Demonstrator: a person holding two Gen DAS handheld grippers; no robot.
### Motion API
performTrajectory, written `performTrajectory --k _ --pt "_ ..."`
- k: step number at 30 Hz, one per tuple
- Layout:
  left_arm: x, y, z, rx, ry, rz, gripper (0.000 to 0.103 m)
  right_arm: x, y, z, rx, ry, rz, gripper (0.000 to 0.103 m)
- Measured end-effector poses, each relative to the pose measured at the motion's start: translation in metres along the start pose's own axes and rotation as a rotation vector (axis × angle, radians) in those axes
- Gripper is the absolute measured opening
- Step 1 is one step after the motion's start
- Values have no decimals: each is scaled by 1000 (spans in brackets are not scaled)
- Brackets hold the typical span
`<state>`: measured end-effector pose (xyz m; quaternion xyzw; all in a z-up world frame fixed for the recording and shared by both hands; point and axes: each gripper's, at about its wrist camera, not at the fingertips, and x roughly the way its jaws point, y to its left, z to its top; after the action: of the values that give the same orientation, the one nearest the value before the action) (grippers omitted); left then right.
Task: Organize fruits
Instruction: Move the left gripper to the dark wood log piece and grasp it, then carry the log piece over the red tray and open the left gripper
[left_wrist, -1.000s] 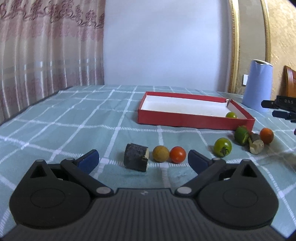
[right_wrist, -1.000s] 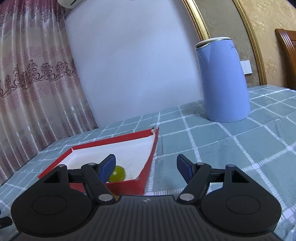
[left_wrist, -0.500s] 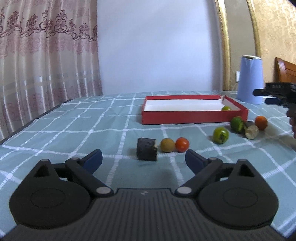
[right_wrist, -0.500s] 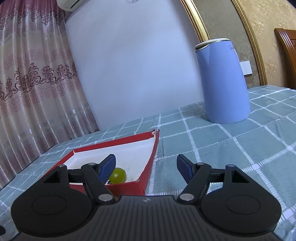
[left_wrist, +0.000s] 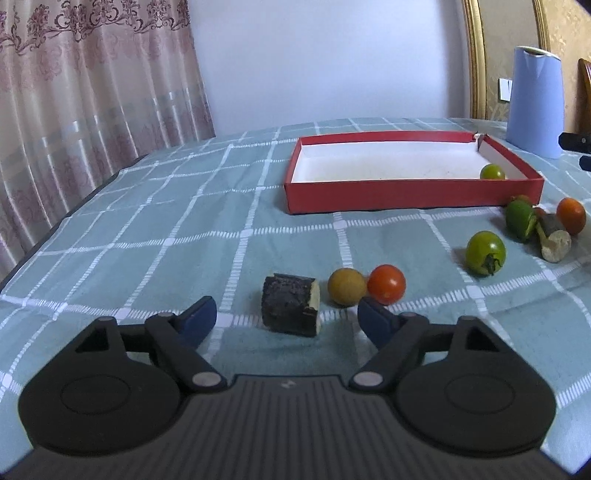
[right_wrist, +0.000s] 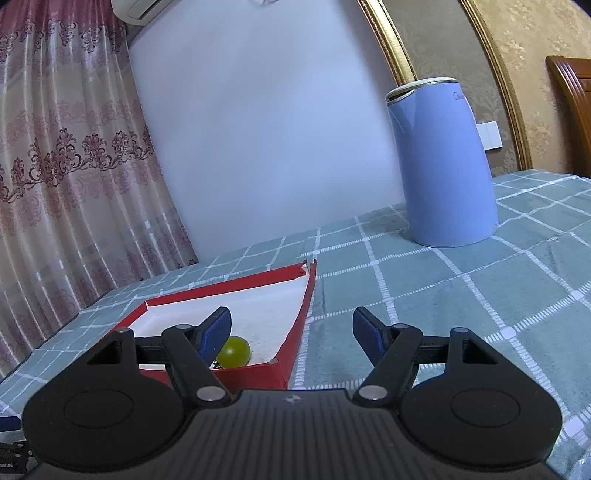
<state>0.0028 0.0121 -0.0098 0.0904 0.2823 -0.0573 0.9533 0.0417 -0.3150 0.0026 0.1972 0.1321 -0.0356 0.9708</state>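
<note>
Nearby, rough bark-covered log (left_wrist: 291, 309), smooth tomato (left_wrist: 386, 284).

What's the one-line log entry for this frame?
left gripper: open, empty, facing dark chunk | right gripper: open, empty, over red box corner | in box: one green fruit | rest on cloth

You see a matt woven tablecloth (left_wrist: 184, 236) with a stitched white grid under everything. The red tray (left_wrist: 406, 192) looks like matt cardboard with a white paper lining. Your red tomato (left_wrist: 386, 283) and green tomato (left_wrist: 484, 253) are smooth and glossy; the yellow fruit (left_wrist: 346, 286) is duller. The dark log piece (left_wrist: 290, 309) has rough bark and a pale cut face. The blue kettle (right_wrist: 443, 162) is smooth satin plastic.
</note>
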Motion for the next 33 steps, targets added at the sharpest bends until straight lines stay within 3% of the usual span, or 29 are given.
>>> performTrajectory --k 2,4,6,10,22,25,33 --pt "2 0 3 2 3 2 75 0 0 0 -1 -2 -1 72" --pt "6 1 4 -7 26 0 50 0 0 0 0 -3 -2 72" --pt "10 4 4 -27 50 -20 38 0 0 -1 0 -3 -2 72" --pt "9 5 3 -33 47 -33 31 0 0 -1 -2 -4 -2 72" --pt "-12 -3 23 -46 -22 -34 30 -10 7 -2 -70 31 -80 72" --pt "-9 -4 33 -53 -26 -32 30 -28 16 -6 -98 66 -37 72" --pt "15 -21 71 -44 -55 -35 30 -36 52 -59 -276 363 -115 73"
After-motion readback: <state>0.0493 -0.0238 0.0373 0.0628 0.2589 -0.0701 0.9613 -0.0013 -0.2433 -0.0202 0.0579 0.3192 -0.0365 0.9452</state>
